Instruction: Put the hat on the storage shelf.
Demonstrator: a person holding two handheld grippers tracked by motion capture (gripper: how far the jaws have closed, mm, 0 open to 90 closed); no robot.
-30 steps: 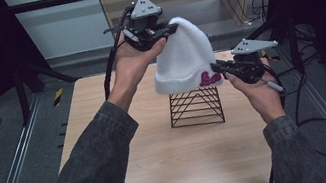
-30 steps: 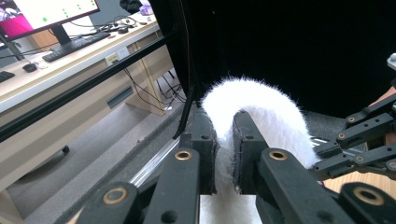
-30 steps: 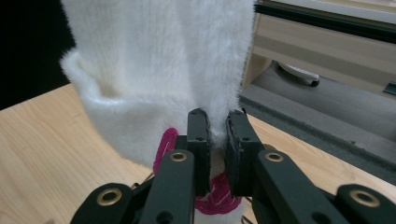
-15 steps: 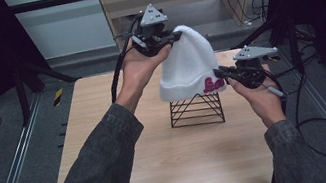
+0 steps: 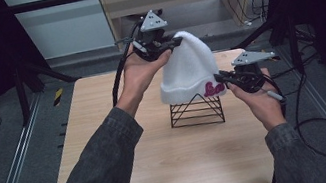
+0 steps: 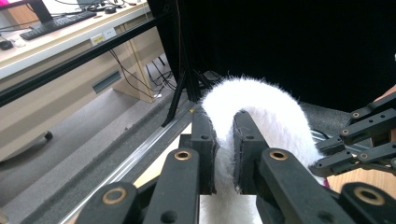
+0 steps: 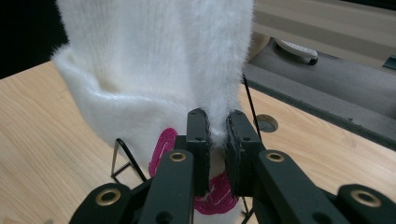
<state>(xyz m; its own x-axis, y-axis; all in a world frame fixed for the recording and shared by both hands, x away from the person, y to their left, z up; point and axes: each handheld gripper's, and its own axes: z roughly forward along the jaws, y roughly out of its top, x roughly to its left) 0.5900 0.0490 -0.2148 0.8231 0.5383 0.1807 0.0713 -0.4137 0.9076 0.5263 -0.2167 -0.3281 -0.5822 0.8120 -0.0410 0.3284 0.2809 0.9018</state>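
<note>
while the left gripper (image 5: 174,45) pinches the crown of the fuzzy white knit beanie (image 5: 189,69), its jaws press fabric between them. right gripper (image 5: 220,78) jaws clamp the cuff edge beside pink lettering, above the black wire stand (image 5: 196,112).

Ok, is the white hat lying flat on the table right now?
No, the white hat hangs over the wire stand, pinched by the left gripper and right gripper.

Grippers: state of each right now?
Left gripper: shut on the top of the white hat.
Right gripper: shut on the hat's lower edge.
</note>
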